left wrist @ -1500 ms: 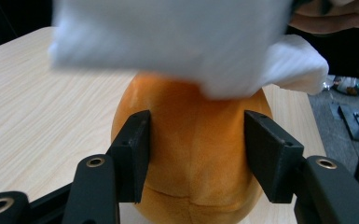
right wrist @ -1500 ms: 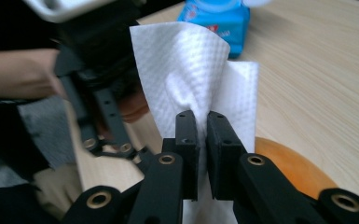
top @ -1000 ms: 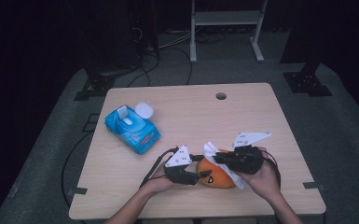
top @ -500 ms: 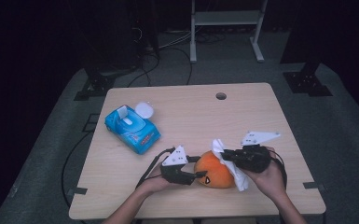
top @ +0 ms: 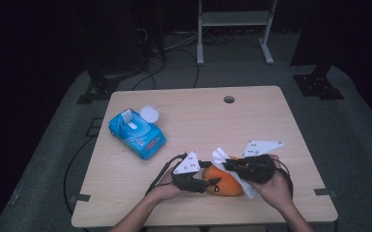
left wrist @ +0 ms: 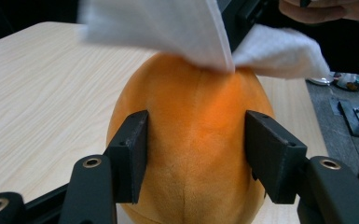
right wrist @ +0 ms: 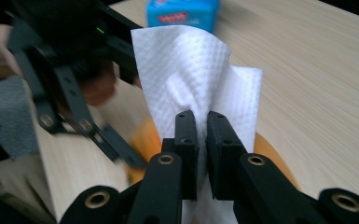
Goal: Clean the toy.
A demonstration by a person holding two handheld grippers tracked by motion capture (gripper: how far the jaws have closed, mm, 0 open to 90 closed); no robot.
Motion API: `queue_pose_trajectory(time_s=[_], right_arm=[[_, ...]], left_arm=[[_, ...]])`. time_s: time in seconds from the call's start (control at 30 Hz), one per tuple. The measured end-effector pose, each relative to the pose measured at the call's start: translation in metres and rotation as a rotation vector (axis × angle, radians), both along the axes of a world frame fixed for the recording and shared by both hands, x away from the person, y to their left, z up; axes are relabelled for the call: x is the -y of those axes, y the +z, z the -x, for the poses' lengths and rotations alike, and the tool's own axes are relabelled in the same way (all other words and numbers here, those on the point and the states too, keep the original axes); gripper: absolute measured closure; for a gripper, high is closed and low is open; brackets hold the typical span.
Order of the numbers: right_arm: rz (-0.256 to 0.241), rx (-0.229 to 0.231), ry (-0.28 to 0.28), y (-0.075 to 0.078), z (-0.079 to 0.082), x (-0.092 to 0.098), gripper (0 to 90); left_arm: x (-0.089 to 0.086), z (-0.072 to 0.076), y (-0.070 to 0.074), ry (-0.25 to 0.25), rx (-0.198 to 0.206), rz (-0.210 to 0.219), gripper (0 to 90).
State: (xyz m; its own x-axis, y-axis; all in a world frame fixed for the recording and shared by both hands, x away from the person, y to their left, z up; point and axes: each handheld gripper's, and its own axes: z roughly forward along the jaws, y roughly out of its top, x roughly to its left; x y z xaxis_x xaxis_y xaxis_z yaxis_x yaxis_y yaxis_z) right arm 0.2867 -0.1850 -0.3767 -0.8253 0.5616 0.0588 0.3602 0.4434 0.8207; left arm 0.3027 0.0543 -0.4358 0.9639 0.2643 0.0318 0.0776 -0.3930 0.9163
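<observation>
Pale wood bench (top: pixel 270 125) near edge: left gripper (left wrist: pixel 193 154) fingers clamp the orange plush ball (left wrist: pixel 191 140) to steady it, while right gripper (right wrist: pixel 201 140) fingers pinch a white paper wipe (right wrist: pixel 200 79) to rub its top.

The orange toy (left wrist: pixel 191 154) is soft, matt plush with a fine nap. The white wipe (right wrist: pixel 200 79) looks like embossed, dimpled paper. The table (top: pixel 251 121) is pale, smooth wood-grain; the wipes pack (top: pixel 136 134) is glossy blue plastic.
</observation>
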Motion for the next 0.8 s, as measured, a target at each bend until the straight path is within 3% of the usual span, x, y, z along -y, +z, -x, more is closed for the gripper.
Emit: queue_pose_trajectory(time_s=[0.1,0.2,0.4,0.6,0.7,0.8], right_arm=[[0.021,0.014,0.040,0.001,-0.001,-0.019,82.7],[0.029,0.015,0.032,0.000,-0.004,-0.020,83.0],[-0.007,-0.005,-0.046,-0.003,-0.002,0.013,83.0],[-0.065,-0.060,-0.103,-0.019,0.010,0.051,83.0],[-0.067,-0.059,-0.123,-0.018,0.012,0.058,83.0],[-0.071,-0.048,-0.109,-0.015,0.010,0.052,82.9]], left_arm=[[-0.001,0.002,-0.001,0.002,0.010,-0.019,42.5],[-0.006,0.001,-0.004,0.009,-0.005,-0.020,43.5],[-0.013,-0.002,-0.009,0.016,-0.044,-0.016,43.8],[-0.011,-0.002,-0.009,0.016,-0.039,-0.023,43.8],[-0.010,-0.002,-0.009,0.017,-0.044,-0.021,43.6],[-0.012,-0.003,-0.010,0.017,-0.048,-0.022,43.5]])
